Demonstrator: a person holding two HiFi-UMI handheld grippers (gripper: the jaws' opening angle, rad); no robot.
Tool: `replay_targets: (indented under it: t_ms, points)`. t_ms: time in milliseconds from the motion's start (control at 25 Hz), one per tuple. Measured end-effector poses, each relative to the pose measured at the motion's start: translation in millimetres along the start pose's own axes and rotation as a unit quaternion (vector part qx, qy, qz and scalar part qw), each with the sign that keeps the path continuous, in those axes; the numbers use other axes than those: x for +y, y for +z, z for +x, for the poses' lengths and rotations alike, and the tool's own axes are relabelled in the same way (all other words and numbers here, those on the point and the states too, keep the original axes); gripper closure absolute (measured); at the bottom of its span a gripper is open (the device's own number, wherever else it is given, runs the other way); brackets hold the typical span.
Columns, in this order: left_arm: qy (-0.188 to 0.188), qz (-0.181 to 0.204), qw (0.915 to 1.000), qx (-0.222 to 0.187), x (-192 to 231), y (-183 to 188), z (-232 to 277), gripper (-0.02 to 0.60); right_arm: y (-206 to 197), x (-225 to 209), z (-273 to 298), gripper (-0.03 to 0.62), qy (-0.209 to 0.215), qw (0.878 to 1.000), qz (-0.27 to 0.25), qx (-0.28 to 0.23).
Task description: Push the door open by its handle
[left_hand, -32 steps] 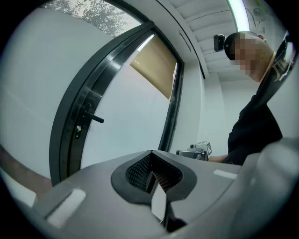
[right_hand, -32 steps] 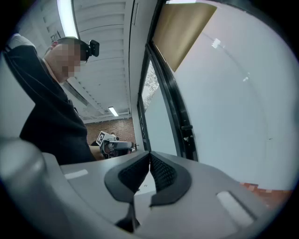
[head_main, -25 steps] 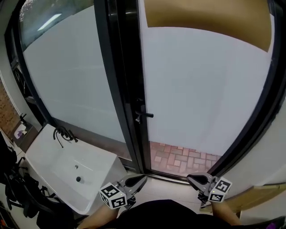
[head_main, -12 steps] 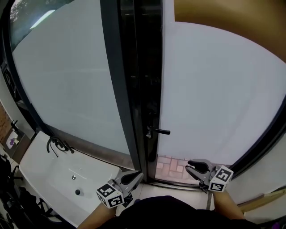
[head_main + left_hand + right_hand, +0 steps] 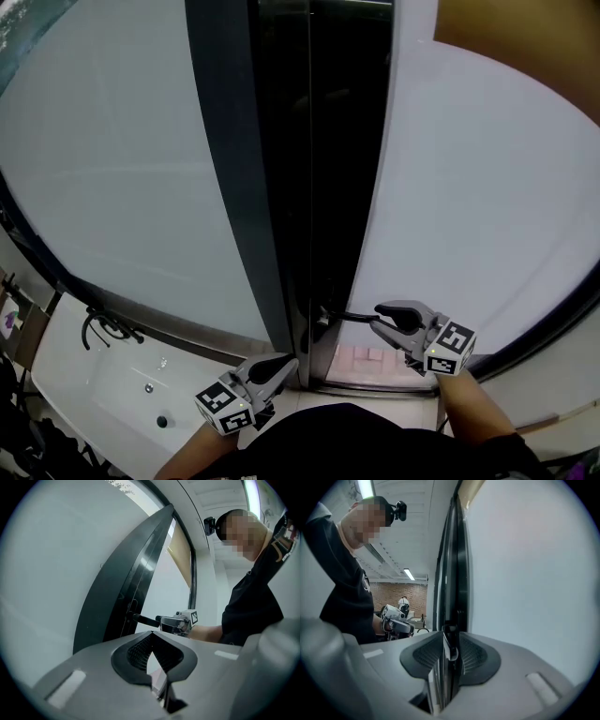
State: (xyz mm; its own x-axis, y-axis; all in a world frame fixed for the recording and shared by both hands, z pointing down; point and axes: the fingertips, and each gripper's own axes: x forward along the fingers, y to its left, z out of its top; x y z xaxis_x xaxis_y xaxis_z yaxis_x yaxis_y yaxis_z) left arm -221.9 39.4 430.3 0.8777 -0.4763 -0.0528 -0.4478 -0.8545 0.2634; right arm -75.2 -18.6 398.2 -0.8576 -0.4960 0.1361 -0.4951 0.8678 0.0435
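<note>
While the right gripper's (image 5: 379,320) just-opened jaws loosely straddle the slim black door lever (image 5: 349,317) at twelve o'clock, a push could skid off it. The left gripper (image 5: 286,366) hangs closed, empty.

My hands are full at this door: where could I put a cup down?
Bare: the flat basin of the white sink, between the black faucet and the drain. Tight: the brick floor strip under the door handle, hemmed by door and frame.

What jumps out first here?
The tall black door frame between frosted white glass panels fills the head view's middle. At its short black lever handle, low centre, the right gripper has just been opening its jaws, the handle's tip between them. A white sink sits bottom left.
</note>
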Motion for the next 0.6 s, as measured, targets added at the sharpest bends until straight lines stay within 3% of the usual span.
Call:
replay_targets:
  t_ms: [160, 320, 480, 600]
  points:
    - [0.052, -0.01, 0.9986, -0.001, 4, -1, 8, 0.581, 0, 10, 21, 0.496, 0.07, 0.998, 0.006, -0.002]
    - [0.087, -0.014, 0.9961, -0.008, 12, -8, 11, 0.581, -5, 30, 44, 0.496, 0.126, 0.991, -0.037, 0.02]
    - [0.105, -0.011, 0.9943, -0.014, 22, -9, 11, 0.581, -10, 37, 67, 0.498, 0.142, 0.989, -0.037, 0.017]
    - [0.117, -0.01, 0.993, -0.01, 27, -4, 8, 0.581, -11, 34, 74, 0.537, 0.148, 0.988, -0.029, 0.024]
